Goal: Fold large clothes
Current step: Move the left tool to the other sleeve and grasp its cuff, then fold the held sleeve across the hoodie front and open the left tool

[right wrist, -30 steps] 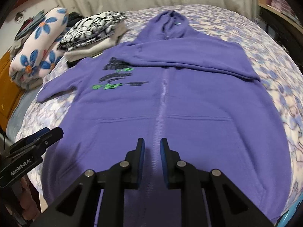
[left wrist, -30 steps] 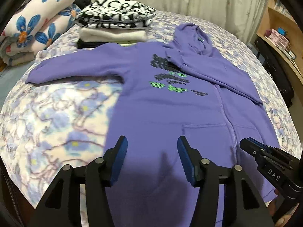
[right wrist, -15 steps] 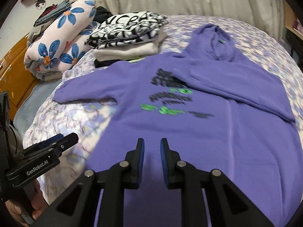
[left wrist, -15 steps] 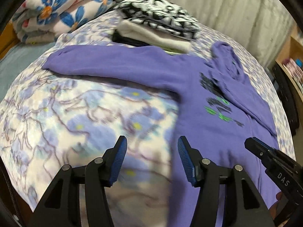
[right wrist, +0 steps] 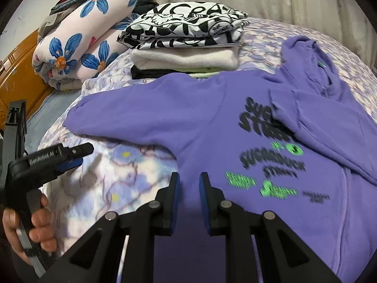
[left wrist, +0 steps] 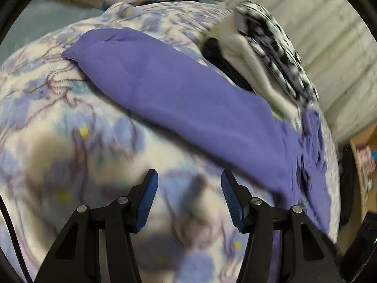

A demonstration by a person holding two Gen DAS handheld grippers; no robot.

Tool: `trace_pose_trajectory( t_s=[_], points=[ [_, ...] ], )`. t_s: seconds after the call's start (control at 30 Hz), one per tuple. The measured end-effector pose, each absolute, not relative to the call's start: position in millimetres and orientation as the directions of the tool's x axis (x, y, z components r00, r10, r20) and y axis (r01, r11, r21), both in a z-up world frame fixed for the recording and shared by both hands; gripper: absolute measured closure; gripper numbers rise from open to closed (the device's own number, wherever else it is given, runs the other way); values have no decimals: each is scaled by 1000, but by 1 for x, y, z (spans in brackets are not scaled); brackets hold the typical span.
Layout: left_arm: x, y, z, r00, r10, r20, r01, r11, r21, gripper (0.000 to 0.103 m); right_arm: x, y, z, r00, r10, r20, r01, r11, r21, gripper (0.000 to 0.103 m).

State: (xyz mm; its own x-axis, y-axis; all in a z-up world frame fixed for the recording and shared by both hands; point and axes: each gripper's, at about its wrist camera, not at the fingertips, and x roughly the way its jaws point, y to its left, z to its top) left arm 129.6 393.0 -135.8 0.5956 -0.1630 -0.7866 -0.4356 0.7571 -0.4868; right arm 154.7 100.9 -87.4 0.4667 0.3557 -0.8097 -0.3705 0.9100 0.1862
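Left gripper (left wrist: 187, 197) swung toward hoodie (right wrist: 235, 127) sleeve, fingers apart; right gripper (right wrist: 189, 185) narrowly parted.

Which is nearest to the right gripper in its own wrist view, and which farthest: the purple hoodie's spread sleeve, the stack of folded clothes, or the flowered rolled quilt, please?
From the right gripper:
1. Purple hoodie's spread sleeve, just ahead, to the left.
2. Stack of folded clothes, behind the sleeve, centre.
3. Flowered rolled quilt, far left, at the bed's head.
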Motion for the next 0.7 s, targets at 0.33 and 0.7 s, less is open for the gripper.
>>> trace_pose_trajectory(
  t_s=[0.33, 0.7],
  points=[
    [176, 471, -153, 624, -232, -746, -459, 664, -590, 51, 195, 127, -83, 509, 373, -776, -374, 908, 191, 86],
    [185, 403, -92, 647, 26, -762, -345, 901, -262, 97, 196, 93, -93, 491, 353, -797, -299, 927, 226, 86]
  ],
)
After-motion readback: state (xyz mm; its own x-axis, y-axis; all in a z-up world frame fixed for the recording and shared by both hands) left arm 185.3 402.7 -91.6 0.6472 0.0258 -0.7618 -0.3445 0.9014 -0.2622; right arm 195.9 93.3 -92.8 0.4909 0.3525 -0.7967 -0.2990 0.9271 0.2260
